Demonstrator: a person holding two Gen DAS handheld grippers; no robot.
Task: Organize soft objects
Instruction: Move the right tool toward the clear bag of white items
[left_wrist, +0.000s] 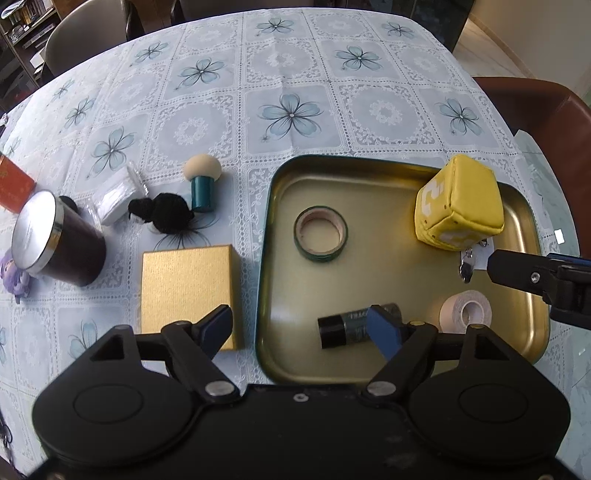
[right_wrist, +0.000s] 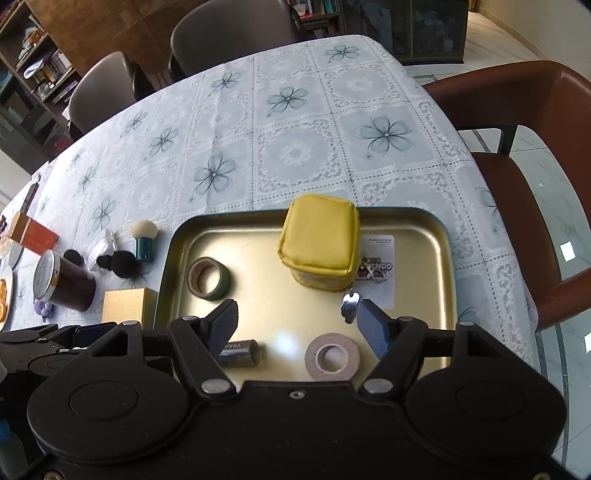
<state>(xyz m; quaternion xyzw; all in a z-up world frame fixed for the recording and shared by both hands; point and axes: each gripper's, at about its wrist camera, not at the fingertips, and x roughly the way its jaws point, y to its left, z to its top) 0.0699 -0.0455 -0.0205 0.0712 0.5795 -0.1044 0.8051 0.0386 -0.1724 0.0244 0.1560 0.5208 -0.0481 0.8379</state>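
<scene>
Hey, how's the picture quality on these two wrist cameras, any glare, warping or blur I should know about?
Left wrist view: fisheye bows the tablecloth edges; soft sheen on the gold tray, yellow cube sharp. Right wrist view: same warping, a bright glare spot on the tray floor between the open right gripper's fingers; background shelves dim and soft.

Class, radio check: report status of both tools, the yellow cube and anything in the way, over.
Left tool open, empty. Right tool open, empty. Yellow cube sits in gold tray, tag and clasp beside it. Beige tape roll lies under right tool.
</scene>
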